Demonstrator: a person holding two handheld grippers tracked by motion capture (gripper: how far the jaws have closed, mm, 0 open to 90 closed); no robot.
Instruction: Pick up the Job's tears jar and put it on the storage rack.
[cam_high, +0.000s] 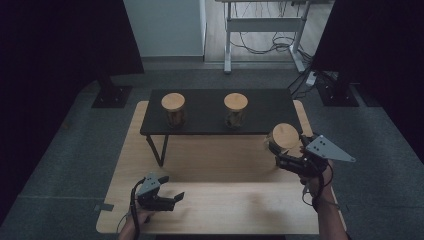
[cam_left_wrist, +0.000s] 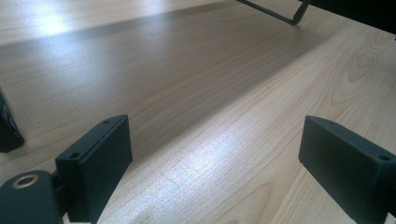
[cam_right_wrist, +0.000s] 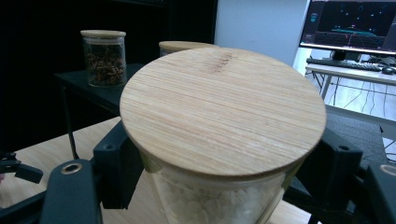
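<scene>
Altogether three glass jars with wooden lids are showing: two are standing on the black shelf (cam_high: 260, 102), a left jar (cam_high: 173, 109) and a middle jar (cam_high: 235, 110), while the right gripper (cam_high: 287, 159) is clasping the third jar (cam_high: 281, 138), filled with white grains, above the wooden table (cam_high: 220, 195) just off the shelf's right corner. Near the table's front, the left gripper (cam_high: 167, 199) is hovering with jaws spread apart.
</scene>
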